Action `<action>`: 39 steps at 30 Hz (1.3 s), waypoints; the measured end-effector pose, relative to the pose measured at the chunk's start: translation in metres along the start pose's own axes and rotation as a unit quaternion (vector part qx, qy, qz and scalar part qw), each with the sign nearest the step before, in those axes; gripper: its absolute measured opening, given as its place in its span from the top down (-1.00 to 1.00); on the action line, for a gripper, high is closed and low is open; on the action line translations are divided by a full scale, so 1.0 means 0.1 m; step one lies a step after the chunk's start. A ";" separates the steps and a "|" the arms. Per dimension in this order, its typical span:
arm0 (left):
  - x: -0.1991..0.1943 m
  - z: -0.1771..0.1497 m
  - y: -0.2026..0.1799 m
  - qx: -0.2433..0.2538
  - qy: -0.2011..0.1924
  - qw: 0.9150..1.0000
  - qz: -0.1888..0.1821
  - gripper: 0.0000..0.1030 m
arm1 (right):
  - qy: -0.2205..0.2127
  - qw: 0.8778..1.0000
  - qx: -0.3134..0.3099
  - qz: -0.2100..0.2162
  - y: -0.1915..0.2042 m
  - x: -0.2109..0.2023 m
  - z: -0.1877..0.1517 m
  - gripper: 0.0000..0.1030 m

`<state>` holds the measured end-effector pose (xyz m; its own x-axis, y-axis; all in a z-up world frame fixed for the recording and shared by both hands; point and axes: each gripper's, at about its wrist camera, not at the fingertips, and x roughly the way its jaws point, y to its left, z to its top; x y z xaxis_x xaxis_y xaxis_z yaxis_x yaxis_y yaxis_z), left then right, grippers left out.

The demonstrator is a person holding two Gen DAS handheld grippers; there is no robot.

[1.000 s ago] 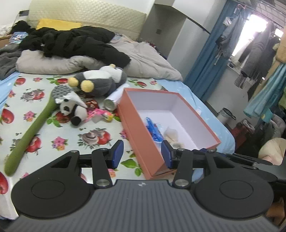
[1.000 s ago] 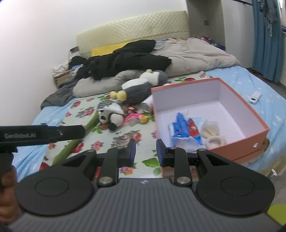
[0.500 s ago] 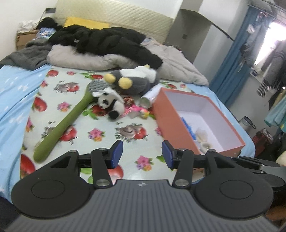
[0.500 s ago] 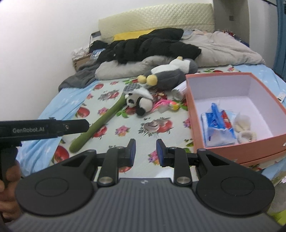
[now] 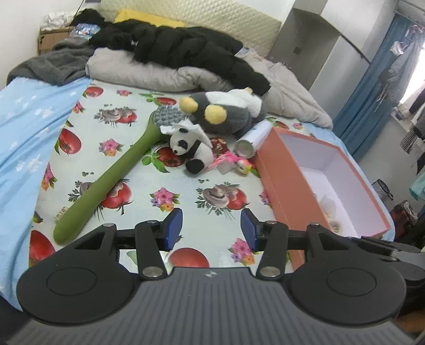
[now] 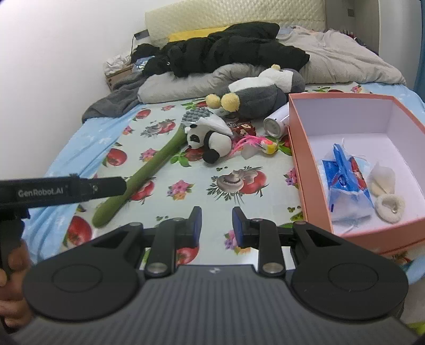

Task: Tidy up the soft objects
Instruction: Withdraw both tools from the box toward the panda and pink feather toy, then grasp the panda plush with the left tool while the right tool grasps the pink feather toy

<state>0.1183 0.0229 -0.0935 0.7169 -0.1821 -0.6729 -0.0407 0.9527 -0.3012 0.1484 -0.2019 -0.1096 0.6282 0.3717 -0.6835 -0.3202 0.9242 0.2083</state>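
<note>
— What sort of room is showing here?
— A home bedroom: a bed (image 5: 186,201) is lying under a fruit-print sheet, a padded headboard (image 5: 212,18) is standing behind, and clothes (image 5: 414,87) are hanging by blue curtains (image 5: 372,87).

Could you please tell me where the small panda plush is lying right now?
The panda plush lies on the fruit-print sheet, mid-frame in both wrist views, between the green stem toy on its left and the pink feathered toy beside the orange box.
</note>
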 end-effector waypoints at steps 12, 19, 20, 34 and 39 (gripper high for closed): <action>1.02 0.23 0.37 -0.035 0.031 0.999 0.006 -0.06 | 0.017 1.000 -0.009 -0.025 -0.16 0.95 0.35 0.43; 1.64 0.44 0.55 -0.058 0.033 0.998 -0.009 -0.06 | 0.009 0.998 0.004 -0.055 -0.30 1.49 0.57 0.44; 1.73 0.46 0.57 -0.059 0.035 0.998 -0.010 -0.06 | 0.007 0.998 0.005 -0.063 -0.31 1.56 0.59 0.44; 2.64 0.55 0.72 -0.055 0.040 0.997 -0.046 -0.06 | -0.021 0.989 -0.023 -0.148 -0.39 2.30 0.84 0.46; 2.77 0.60 0.75 -0.072 0.035 0.995 -0.061 -0.06 | -0.021 0.984 -0.028 -0.176 -0.45 2.43 0.87 -0.02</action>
<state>0.3556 0.0588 -0.2619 0.6723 -0.3161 -0.6694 -0.0593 0.8784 -0.4743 0.3770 -0.1459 -0.2246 0.7361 0.0342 -0.6760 -0.1150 0.9905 -0.0751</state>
